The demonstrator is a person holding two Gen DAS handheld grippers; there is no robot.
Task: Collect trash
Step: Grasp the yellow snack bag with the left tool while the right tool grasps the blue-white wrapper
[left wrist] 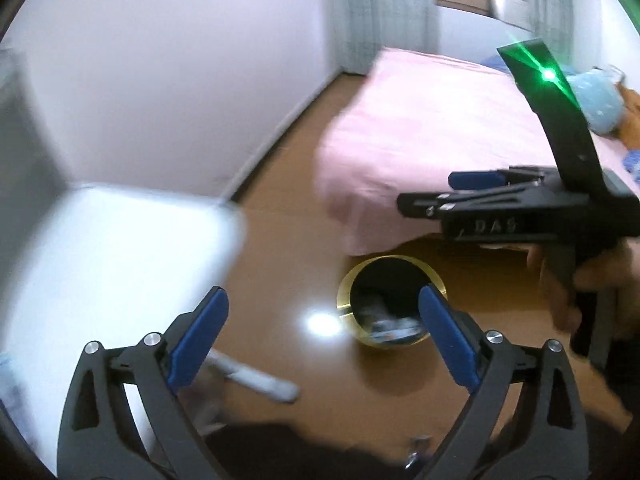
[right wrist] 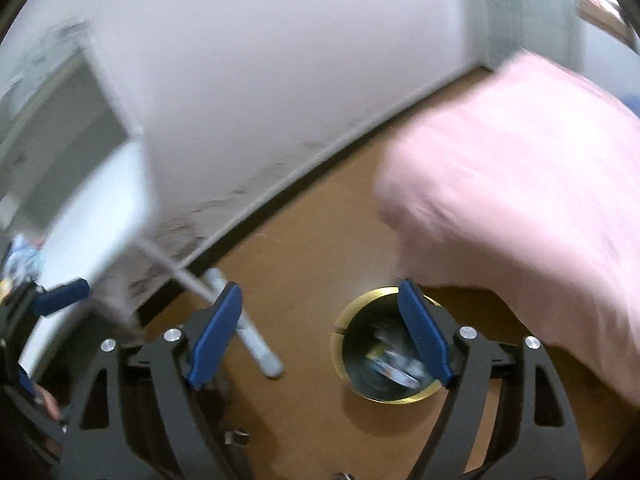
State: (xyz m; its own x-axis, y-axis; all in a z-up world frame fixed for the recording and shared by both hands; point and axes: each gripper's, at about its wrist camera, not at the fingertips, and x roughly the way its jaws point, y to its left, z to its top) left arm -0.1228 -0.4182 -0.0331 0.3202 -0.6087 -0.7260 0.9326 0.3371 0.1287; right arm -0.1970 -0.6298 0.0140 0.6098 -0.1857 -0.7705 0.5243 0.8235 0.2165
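Both claws stood spread wide with nothing between the blue pads: the left gripper [left wrist: 322, 336] filled the bottom of the left wrist view, the right gripper [right wrist: 320, 336] the bottom of the right wrist view, each angled steeply down at the brown floor [left wrist: 280, 248]. Neither touched anything. Seen from the left wrist, the right gripper also showed side-on at the right edge, gripped by a hand [left wrist: 560, 280] around its handle, a green light glaring on the black strip above it. One trash bin [left wrist: 390, 300], round with a gold rim, sat on the floor right of centre in the lower half of both views, just beside the hanging edge of the pink bedcover [left wrist: 420, 152]; crumpled trash [right wrist: 394, 364] lay inside it, blurred, pieces not countable. One white table [left wrist: 100, 280] occupied the left of the frame, one of its white legs [right wrist: 244, 324] slanting across the floor near the left pad in the right wrist view. White wall [left wrist: 180, 80] behind; both frames motion-blurred.
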